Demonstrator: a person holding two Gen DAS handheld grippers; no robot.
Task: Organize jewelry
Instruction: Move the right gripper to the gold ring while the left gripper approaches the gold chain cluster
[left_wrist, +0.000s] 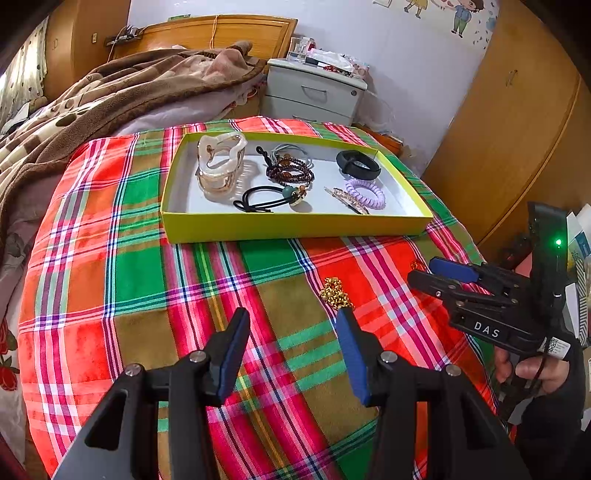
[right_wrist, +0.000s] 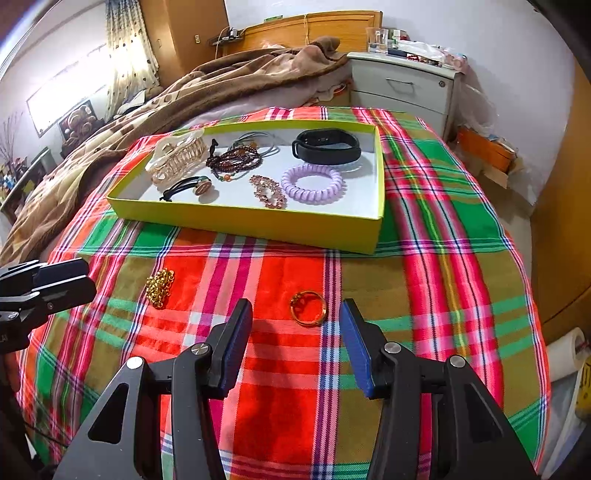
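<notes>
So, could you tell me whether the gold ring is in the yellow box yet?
Not yet. The gold ring lies on the plaid cloth, in front of the yellow box, just ahead of the right gripper's open jaws.

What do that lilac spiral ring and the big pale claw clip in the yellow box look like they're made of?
The lilac spiral ring looks like soft plastic cord: smooth, matte, evenly coiled like a phone cord. The claw clip looks like hard plastic or acetate, glossy and half see-through, with bright highlights on its curves. The yellow box looks like matte cardboard.
</notes>
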